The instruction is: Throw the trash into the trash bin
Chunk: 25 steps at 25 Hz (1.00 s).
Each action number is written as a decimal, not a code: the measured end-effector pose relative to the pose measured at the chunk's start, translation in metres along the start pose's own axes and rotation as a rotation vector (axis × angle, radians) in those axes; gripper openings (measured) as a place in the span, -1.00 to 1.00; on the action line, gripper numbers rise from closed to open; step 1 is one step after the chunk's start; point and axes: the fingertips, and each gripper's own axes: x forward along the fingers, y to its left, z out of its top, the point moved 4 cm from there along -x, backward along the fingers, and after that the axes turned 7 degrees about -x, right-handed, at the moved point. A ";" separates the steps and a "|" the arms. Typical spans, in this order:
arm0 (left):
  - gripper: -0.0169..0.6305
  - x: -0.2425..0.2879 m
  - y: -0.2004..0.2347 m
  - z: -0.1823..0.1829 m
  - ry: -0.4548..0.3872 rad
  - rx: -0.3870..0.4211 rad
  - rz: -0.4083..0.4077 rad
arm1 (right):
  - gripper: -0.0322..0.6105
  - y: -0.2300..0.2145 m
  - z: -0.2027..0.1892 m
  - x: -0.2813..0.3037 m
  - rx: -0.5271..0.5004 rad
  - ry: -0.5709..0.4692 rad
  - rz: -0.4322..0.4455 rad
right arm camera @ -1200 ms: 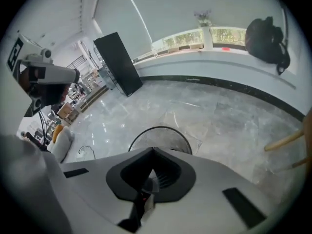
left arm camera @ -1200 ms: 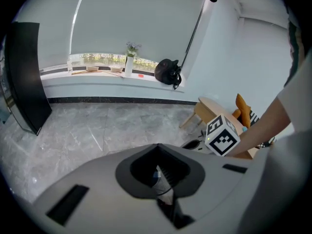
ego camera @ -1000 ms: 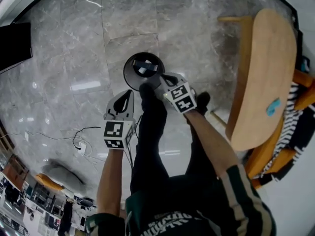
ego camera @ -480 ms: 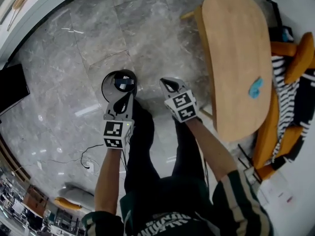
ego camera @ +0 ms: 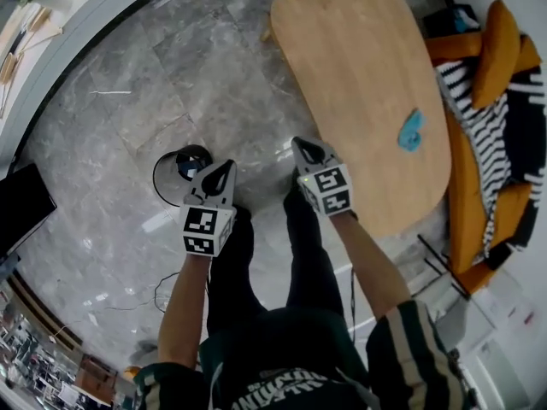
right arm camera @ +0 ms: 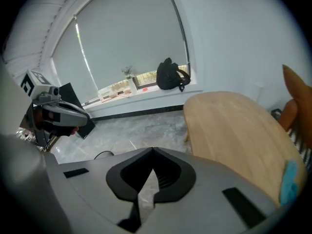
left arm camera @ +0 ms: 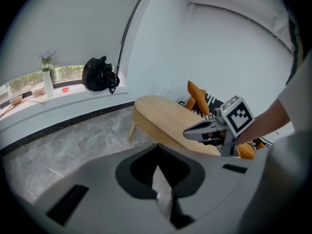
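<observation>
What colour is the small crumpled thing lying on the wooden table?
The crumpled thing is turquoise blue. The head view shows it best, against the light wood of the table.

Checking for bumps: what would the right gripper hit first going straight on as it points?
The right gripper would probably meet the floor, just beside the table; depth is unclear.

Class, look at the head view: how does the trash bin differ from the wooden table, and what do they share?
The trash bin is black and round; the wooden table is pale and a long oval. The trash bin looks far smaller than the wooden table. The trash bin holds litter inside it; the wooden table carries a blue scrap on its flat top. Both stand on the grey stone floor.
</observation>
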 end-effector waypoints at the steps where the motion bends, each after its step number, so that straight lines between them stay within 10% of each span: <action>1: -0.95 0.008 -0.009 0.004 0.007 0.012 -0.012 | -0.90 -0.017 -0.007 -0.008 0.019 -0.004 -0.028; 15: -0.95 0.116 -0.121 0.040 0.112 0.114 -0.122 | -0.44 -0.253 -0.124 -0.103 0.232 0.114 -0.438; 25: -0.95 0.156 -0.157 0.029 0.166 0.092 -0.107 | -0.21 -0.323 -0.201 -0.117 0.305 0.288 -0.492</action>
